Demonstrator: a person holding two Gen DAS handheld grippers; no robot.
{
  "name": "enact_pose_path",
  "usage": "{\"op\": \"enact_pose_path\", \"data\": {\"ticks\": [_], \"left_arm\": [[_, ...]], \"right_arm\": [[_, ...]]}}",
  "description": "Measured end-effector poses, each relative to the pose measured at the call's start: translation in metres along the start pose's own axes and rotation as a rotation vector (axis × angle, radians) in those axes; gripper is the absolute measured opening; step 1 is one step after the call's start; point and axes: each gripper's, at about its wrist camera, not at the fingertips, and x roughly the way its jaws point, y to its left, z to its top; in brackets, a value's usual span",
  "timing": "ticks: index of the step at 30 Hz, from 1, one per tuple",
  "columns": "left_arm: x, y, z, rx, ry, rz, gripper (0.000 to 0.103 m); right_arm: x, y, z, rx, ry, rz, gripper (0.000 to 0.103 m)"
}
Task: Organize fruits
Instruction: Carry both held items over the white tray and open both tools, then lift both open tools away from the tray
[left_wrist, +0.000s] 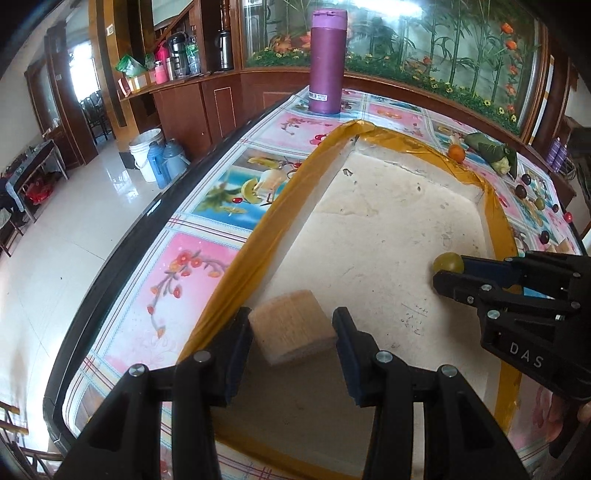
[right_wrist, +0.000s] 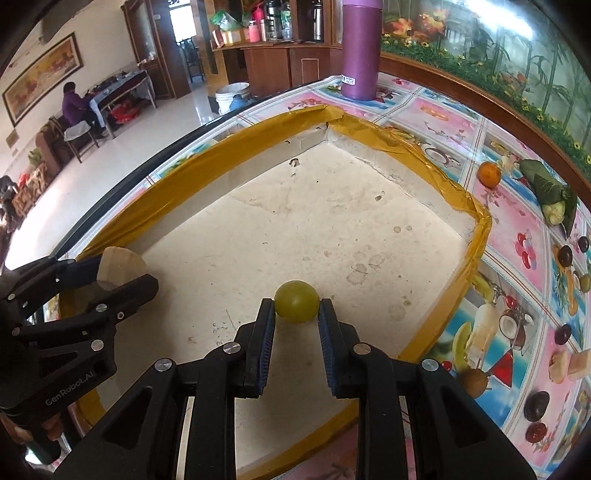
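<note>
The right hand-held gripper (right_wrist: 296, 314) is clamped on a green grape (right_wrist: 296, 301), pinched at the very tips of its pads, above the near part of the tray (right_wrist: 384, 136). The left hand-held gripper (left_wrist: 291, 325) is clamped on a pale tan block (left_wrist: 291, 326), perhaps a slice of fruit or cake, low over the tray's near left corner. Both point steeply down into the tray, so the step in hand looks like setting these two pieces down inside it.

To do it well, bring each piece close to the tray floor before letting go: the grape is round and will roll if dropped, so part the pads slowly and lift straight up. Keep the two grippers well apart.

Farther off, outside the tray on the table (right_wrist: 517, 229), wait an orange (right_wrist: 489, 174), a leaf-wrapped bundle (right_wrist: 548, 188) and several dark round fruits (right_wrist: 565, 255). A purple flask (left_wrist: 327, 59) stands beyond the far corner.
</note>
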Motion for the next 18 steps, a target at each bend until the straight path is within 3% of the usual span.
{"op": "enact_pose_path", "data": {"ticks": [4, 18], "left_arm": [[-0.001, -0.004, -0.002, 0.023, 0.0, 0.003, 0.061], [-0.036, 0.0, -0.01, -0.021, -0.078, 0.002, 0.081]], "right_arm": [[-0.002, 0.002, 0.0, -0.009, -0.009, -0.01, 0.032], [-0.049, -0.014, -0.013, 0.079, -0.078, 0.013, 0.032]]}}
